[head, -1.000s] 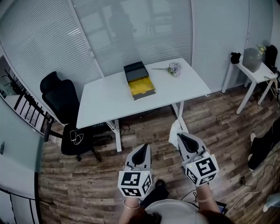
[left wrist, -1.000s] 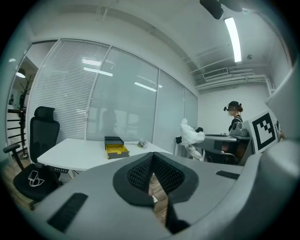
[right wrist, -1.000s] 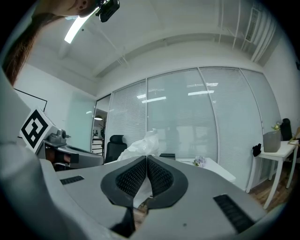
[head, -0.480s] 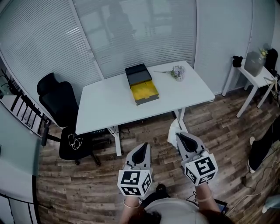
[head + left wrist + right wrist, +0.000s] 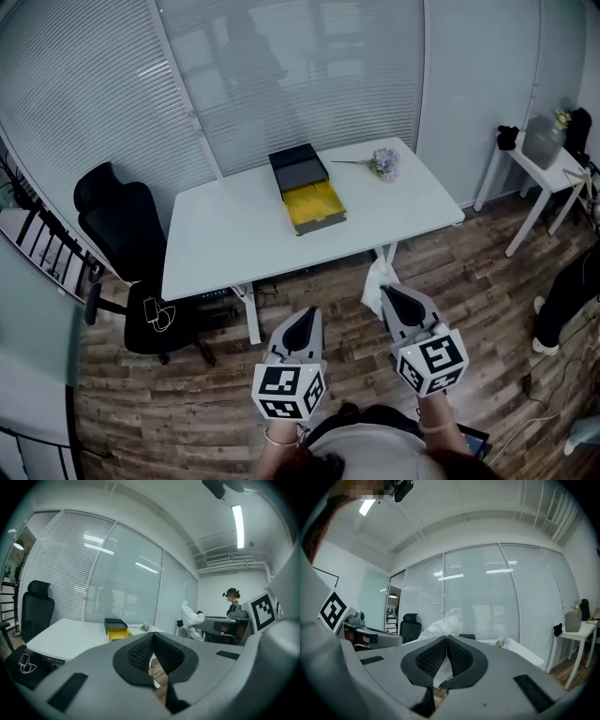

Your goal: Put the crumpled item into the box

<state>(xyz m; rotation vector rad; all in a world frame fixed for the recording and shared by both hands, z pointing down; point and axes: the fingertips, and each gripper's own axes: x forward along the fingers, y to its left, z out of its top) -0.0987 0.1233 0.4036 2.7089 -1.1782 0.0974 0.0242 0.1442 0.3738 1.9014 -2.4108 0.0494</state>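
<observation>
Leftmost, a black office chair point(image 5: 114, 217) stands on the wood-plank floor point(image 5: 187, 394), beside the white tabletop point(image 5: 225, 234). On the tabletop, right of its middle, lies the open box point(image 5: 315, 204): a yellow-lined tray toward the person, with a black part touching it on the far side. A small flower sprig point(image 5: 381, 164) lies near the tabletop's far right corner, apart from the box.

Nearer the person, the left tongs point(image 5: 304, 316) are held above the floor in front of the tabletop. In the left gripper view their ribbed pads point(image 5: 140, 652) meet at the tip, with nothing between them.

Beside them, the right tongs point(image 5: 385, 292) are closed on the crumpled white item point(image 5: 374, 279). In the right gripper view this thin, wrinkled sheet is pinched between the pads and rises above the tip. The item hangs over the floor by the tabletop's right leg, well apart from the box.

At far right, a small white side table point(image 5: 548, 164) carries a grey container point(image 5: 543, 136).
</observation>
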